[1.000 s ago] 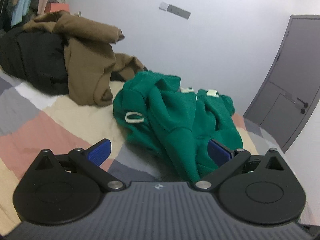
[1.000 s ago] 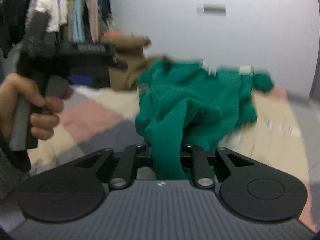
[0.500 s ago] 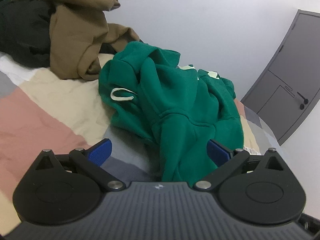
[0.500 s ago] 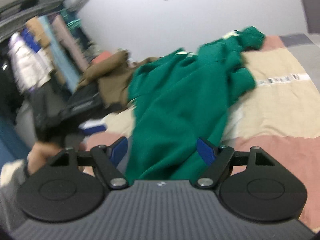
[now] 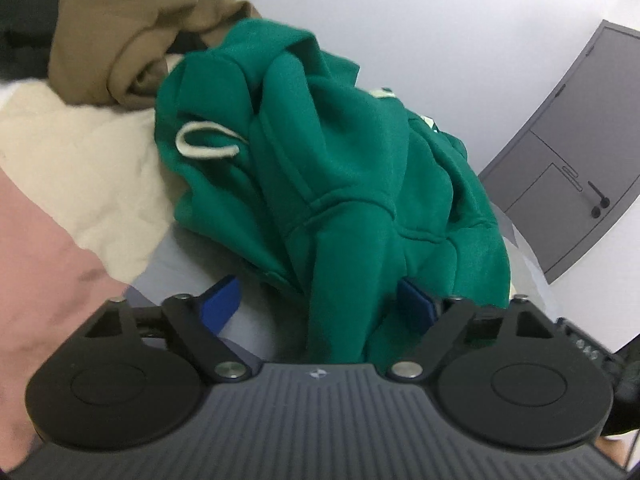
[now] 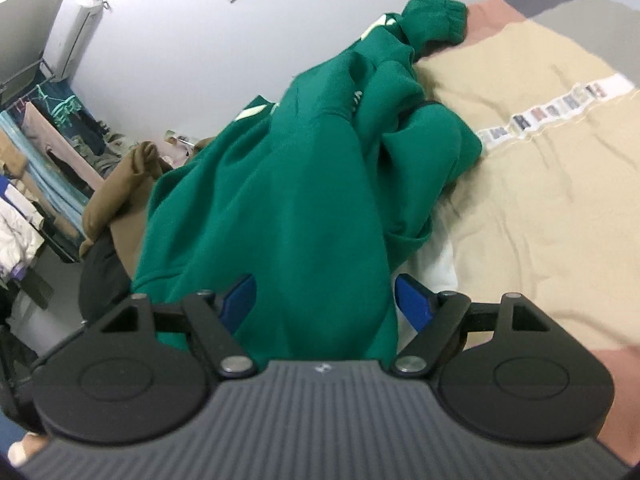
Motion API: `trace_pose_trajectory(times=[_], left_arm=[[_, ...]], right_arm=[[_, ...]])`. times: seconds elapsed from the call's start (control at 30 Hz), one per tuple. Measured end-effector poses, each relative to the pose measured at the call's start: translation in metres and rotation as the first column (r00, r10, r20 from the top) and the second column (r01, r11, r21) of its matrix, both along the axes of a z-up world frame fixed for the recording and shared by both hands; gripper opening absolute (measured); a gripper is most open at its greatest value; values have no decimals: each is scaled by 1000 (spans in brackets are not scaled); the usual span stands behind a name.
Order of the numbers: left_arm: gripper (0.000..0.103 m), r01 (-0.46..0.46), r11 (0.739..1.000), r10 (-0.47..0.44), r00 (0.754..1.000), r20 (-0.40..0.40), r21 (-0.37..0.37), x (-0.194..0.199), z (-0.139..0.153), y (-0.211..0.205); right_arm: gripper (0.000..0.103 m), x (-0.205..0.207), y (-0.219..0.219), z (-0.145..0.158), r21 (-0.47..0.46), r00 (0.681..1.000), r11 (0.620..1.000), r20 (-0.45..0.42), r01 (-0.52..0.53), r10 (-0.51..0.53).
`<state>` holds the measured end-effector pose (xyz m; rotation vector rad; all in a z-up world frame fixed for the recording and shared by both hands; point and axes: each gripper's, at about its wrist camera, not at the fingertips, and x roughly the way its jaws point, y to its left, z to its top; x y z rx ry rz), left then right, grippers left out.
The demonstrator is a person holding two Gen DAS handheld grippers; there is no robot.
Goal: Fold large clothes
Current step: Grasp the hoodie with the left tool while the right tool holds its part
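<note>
Green fleece fills the middle of both views: a crumpled green hoodie (image 5: 344,168) lies heaped on the bed (image 5: 80,152), on a patchwork cover of beige, pink and grey panels. In the left wrist view a cream drawstring (image 5: 208,144) loops out of the hood on the garment's left side, and one thick fold of the hoodie runs down toward the camera. The left claw (image 5: 318,304) stands wide, its blue pads (image 5: 222,300) well apart, with that fold lying between them; neither pad is seen pressing the cloth. Behind the hoodie, just beside it, sits a bunched brown garment (image 5: 120,28), and a grey door (image 5: 576,160) shows at the right against the white wall.

In the right wrist view the green hoodie (image 6: 280,200) stretches from a ribbed cuff (image 6: 436,20) at the far end down to the near edge of the frame. The right claw (image 6: 324,300) is also spread wide, blue pads (image 6: 412,304) on either side of a broad hanging fold without closing on it. A strip of small printed patches (image 6: 556,112) crosses the beige panel of the bed (image 6: 540,200) to the right. At the left, the brown garment (image 6: 120,192) lies beside the hoodie, with a rack of hanging clothes (image 6: 44,152) beyond.
</note>
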<state>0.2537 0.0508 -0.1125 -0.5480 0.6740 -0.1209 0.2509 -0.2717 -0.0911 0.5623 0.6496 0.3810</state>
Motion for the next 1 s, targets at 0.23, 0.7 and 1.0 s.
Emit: trace_pose_trajectory(times=[0.23, 0.7, 1.0], left_arm=[[42, 51, 999, -51, 998, 32, 11, 10, -6, -6], [13, 61, 995, -67, 995, 80, 73, -41, 25, -16], [5, 111, 993, -115, 981, 154, 37, -104, 61, -22]], right_arm=[[33, 14, 7, -4, 13, 991, 992, -19, -129, 129], [12, -27, 4, 36, -69, 954, 967, 156, -247, 255], [12, -82, -1, 64, -99, 926, 956, 236, -278, 294]])
